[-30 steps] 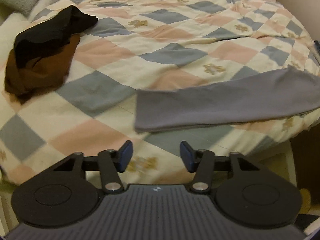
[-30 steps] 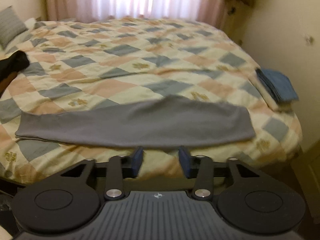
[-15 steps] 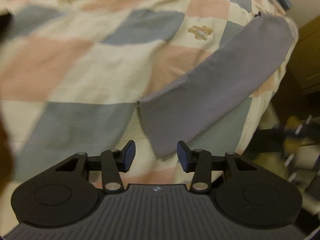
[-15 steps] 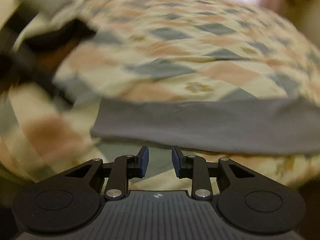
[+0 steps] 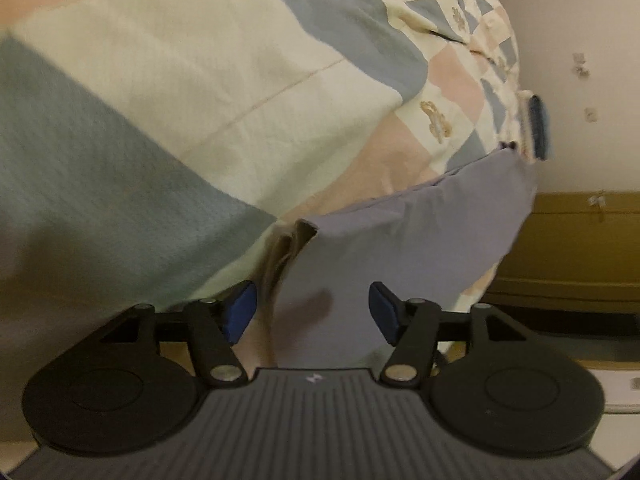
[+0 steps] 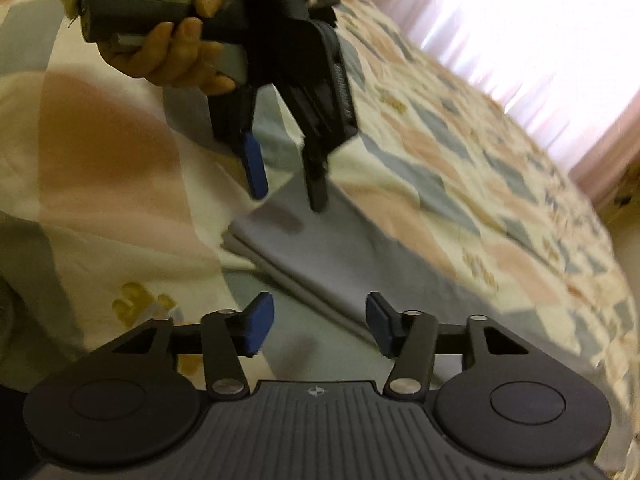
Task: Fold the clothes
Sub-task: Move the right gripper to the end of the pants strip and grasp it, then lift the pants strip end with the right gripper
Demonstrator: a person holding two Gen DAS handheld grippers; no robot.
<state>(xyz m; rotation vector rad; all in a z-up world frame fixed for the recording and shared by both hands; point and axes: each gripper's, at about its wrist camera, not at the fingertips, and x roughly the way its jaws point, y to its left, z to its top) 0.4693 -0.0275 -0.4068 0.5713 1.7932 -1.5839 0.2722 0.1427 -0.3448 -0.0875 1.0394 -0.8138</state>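
Observation:
A long grey garment (image 5: 420, 216) lies folded in a strip along the near edge of the checked quilt (image 5: 200, 80). My left gripper (image 5: 310, 314) is open and low over the strip's left end, with the cloth's corner between its blue pads; they do not pinch it. In the right wrist view the same left gripper (image 6: 286, 184) points down at the grey garment (image 6: 320, 248), held by a person's hand (image 6: 172, 44). My right gripper (image 6: 319, 328) is open just in front of the garment's near edge, holding nothing.
A folded blue pile (image 5: 538, 128) sits at the bed's far right edge. Brown wooden furniture (image 5: 580, 240) stands beside the bed. Bright curtains (image 6: 520, 20) hang behind the quilt (image 6: 480, 140). The two grippers are close together at the garment's left end.
Both grippers have come down close to the garment's left end. The right one swung left, so the left gripper and hand now show in its view, and its jaws have widened.

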